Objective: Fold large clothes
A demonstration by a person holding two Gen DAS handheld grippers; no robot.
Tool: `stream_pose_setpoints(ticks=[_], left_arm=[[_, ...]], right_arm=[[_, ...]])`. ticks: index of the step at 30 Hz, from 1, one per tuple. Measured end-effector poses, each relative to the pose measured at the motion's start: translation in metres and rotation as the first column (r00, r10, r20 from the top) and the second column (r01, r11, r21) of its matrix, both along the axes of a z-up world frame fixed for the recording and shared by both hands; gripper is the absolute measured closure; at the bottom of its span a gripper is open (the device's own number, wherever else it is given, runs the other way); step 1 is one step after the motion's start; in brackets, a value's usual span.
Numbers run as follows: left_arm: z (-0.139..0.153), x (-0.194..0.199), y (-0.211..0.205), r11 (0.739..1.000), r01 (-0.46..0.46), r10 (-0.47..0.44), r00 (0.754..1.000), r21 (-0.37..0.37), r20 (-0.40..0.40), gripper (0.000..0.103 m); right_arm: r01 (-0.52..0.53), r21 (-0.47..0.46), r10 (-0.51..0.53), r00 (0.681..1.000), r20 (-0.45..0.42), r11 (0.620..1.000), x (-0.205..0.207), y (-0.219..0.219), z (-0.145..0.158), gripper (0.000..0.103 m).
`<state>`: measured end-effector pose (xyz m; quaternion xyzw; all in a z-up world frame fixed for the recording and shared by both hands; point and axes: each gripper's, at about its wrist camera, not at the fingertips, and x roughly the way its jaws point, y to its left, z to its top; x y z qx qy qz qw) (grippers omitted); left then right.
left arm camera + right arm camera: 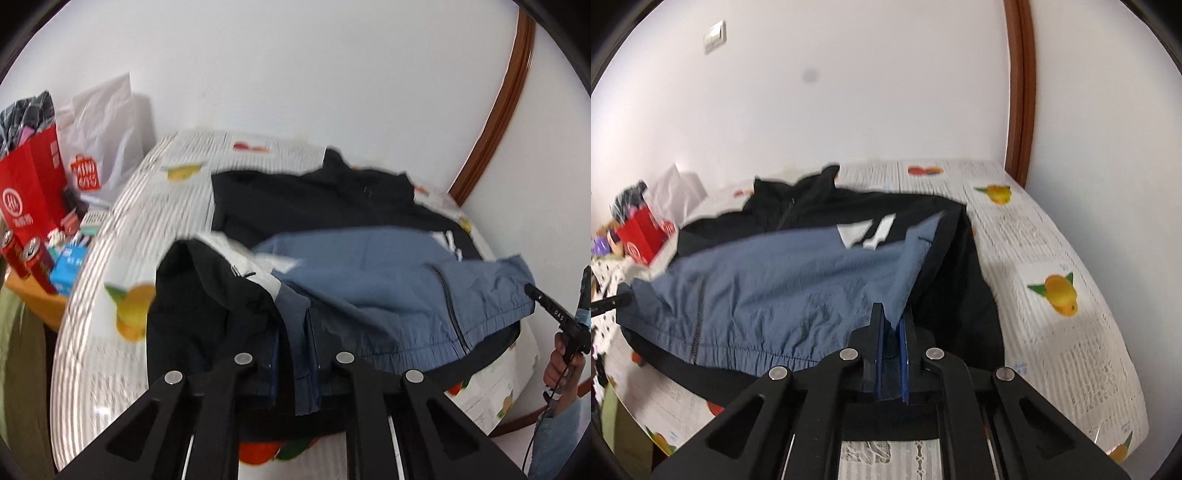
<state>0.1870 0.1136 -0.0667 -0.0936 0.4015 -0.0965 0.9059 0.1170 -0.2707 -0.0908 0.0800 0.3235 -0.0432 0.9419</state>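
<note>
A blue, black and white jacket (pixel 388 280) lies spread on a table with a fruit-print cover (pixel 110 236). My left gripper (pixel 293 332) is shut on a blue fold of the jacket's sleeve beside the black hood part. My right gripper (pixel 891 328) is shut on a blue corner of the jacket (pixel 775 291) near its hem and lifts it slightly. The right gripper also shows at the right edge of the left wrist view (pixel 532 290). The jacket's black back and collar (pixel 798 199) lie flat toward the wall.
Red paper bags (pixel 33 192), a white shopping bag (pixel 99 136), cans (pixel 22 254) and small boxes crowd a side table at the left. A white wall and a brown door frame (pixel 1019 88) stand behind the table.
</note>
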Motion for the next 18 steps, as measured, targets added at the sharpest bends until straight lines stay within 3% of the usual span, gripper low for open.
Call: stream_pose_setpoints(ticks=[9, 18], left_arm=[[0.027, 0.050, 0.000, 1.000, -0.013, 0.012, 0.996, 0.018, 0.087, 0.092], [0.004, 0.117, -0.003, 0.997, -0.046, 0.044, 0.998, 0.061, 0.046, 0.092]], right_arm=[[0.032, 0.040, -0.035, 0.997, 0.075, 0.999, 0.037, -0.008, 0.035, 0.096], [0.075, 0.048, -0.077, 0.996, 0.047, 0.996, 0.098, -0.016, 0.022, 0.096]])
